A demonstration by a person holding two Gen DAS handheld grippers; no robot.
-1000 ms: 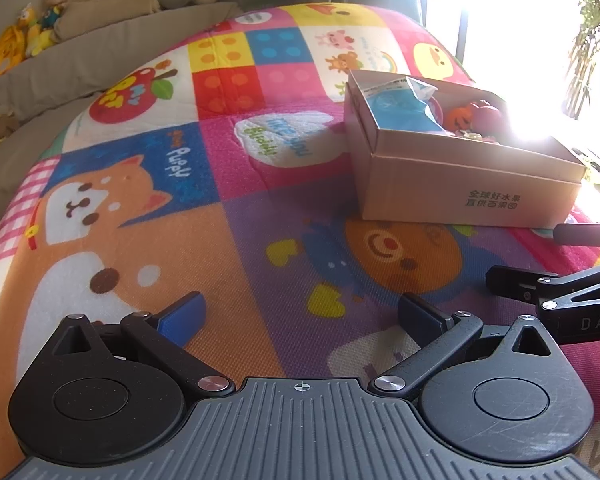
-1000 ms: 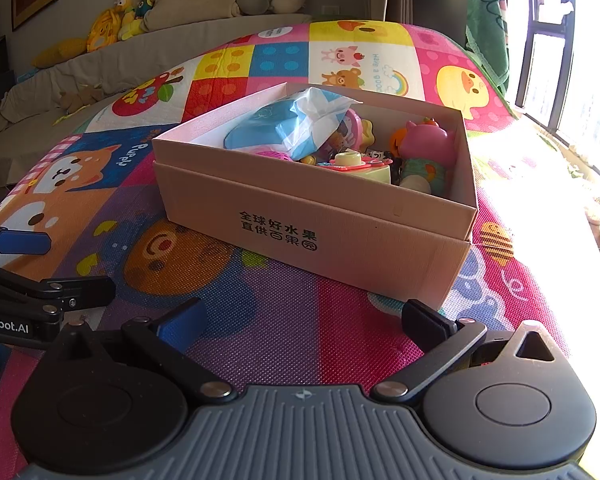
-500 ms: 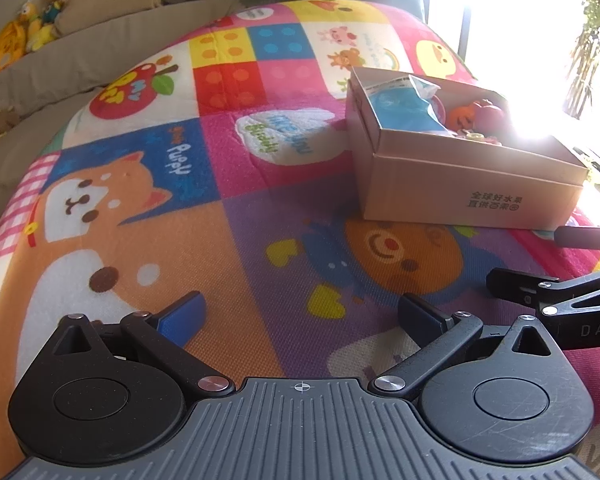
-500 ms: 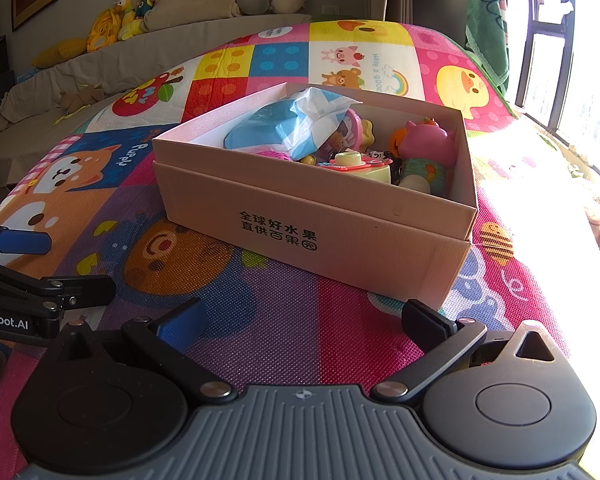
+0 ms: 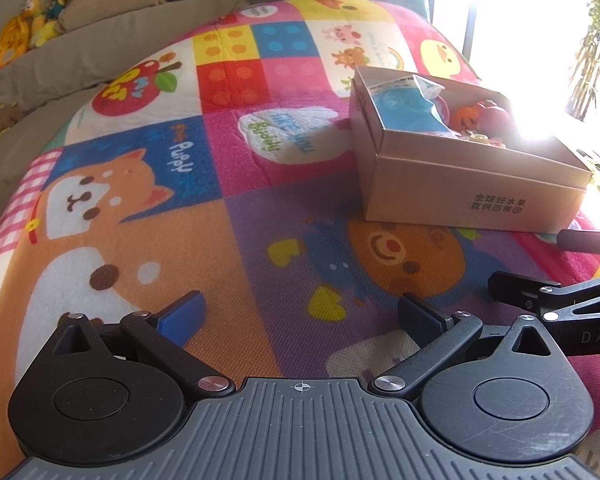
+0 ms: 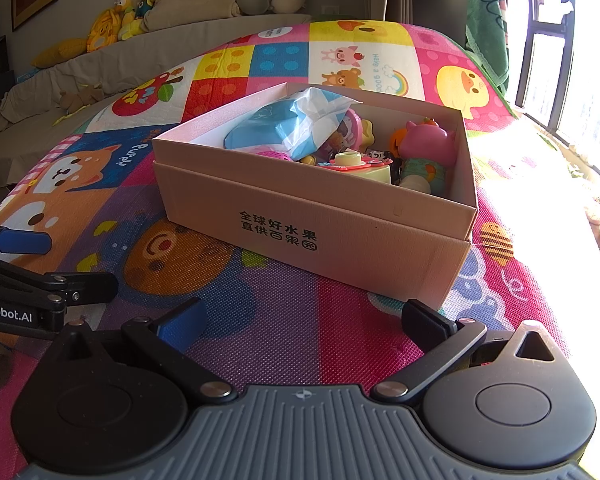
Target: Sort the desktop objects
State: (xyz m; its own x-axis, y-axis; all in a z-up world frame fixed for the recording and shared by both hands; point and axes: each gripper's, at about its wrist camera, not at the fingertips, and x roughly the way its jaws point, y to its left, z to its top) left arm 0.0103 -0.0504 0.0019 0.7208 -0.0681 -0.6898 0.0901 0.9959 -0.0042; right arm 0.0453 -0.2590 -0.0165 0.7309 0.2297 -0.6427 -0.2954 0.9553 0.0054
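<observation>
Black fingers of the left gripper [image 5: 300, 312] stood wide apart, nothing between them, low over the cartoon play mat [image 5: 228, 240]. Right gripper [image 6: 304, 320] was likewise spread wide and empty, just beside the left one. Beyond them the cardboard box [image 6: 340, 232] sat on the mat, open-topped, holding a blue plastic packet [image 6: 284, 128], a pink toy [image 6: 428, 144] and other small toys. Farther back, plush toys [image 6: 120, 20] lined a sofa [image 6: 100, 68].
</observation>
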